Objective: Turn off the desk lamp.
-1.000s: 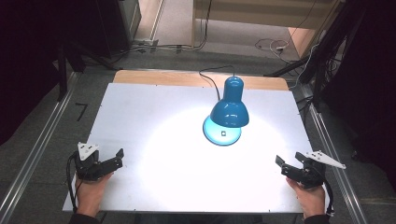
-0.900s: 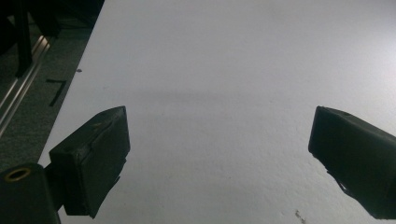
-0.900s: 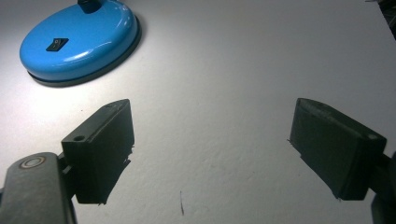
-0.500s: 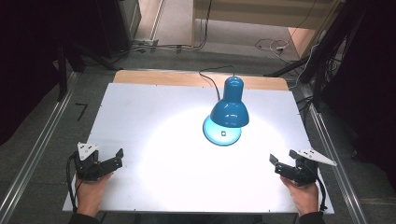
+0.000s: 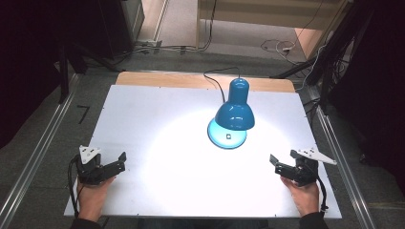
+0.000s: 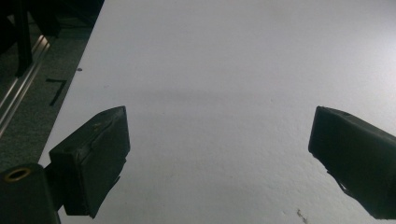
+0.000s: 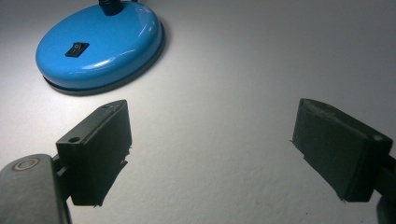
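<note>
A blue desk lamp [image 5: 234, 112] stands right of the middle of the white table [image 5: 157, 114], lit, throwing a bright pool on the surface. Its round base [image 7: 100, 44] carries a black rocker switch [image 7: 77, 49]. My right gripper [image 5: 277, 165] rests at the near right, open and holding nothing, pointing toward the lamp base [image 5: 228, 136]. In the right gripper view the gripper [image 7: 212, 112] is just short of the base. My left gripper [image 5: 119, 163] is at the near left, open and holding nothing. In its own view the left gripper [image 6: 217, 126] is over bare table.
The lamp's black cable [image 5: 215, 83] runs off the far edge over a wooden strip [image 5: 162, 78]. Metal rails run along the left [image 5: 33, 157] and right [image 5: 341, 164] sides. More cables lie on the floor [image 5: 277, 47] beyond.
My right gripper has slid a little left and forward, toward the lamp base. The left gripper and the lamp have stayed where they were.
</note>
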A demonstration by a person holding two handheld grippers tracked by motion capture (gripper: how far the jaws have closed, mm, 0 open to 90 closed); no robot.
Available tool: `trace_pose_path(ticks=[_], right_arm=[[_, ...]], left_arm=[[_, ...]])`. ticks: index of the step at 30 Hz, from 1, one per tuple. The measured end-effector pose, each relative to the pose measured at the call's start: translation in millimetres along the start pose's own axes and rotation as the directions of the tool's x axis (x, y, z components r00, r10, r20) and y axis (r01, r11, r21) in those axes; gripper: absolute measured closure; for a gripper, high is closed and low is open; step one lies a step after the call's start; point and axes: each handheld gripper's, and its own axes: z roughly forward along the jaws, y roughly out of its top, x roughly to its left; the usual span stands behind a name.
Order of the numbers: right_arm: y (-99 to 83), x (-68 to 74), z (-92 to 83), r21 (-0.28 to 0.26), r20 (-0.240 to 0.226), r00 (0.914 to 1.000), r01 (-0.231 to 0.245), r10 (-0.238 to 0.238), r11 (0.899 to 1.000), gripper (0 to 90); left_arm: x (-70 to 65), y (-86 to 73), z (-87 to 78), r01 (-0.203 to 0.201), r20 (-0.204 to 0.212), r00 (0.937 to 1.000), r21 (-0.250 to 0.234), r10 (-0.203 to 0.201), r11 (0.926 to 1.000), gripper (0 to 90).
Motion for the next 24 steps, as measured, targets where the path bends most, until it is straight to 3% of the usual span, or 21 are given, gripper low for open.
trace_pose_path(ticks=[5, 24], right_arm=[[1.3, 3.5, 3.1, -0.013, 0.007, 0.9996, 0.028, -0.028, 1.000, 9.0], [11.0, 15.5, 15.4, -0.009, -0.005, 0.9992, 0.040, -0.040, 0.999, 8.3]], left_arm=[[0.3, -0.1, -0.1, 0.000, 0.001, 1.0000, -0.001, 0.000, 1.0000, 5.9], [0.5, -0.2, 0.2, 0.002, 0.004, 1.0000, 0.003, -0.002, 1.0000, 5.8]])
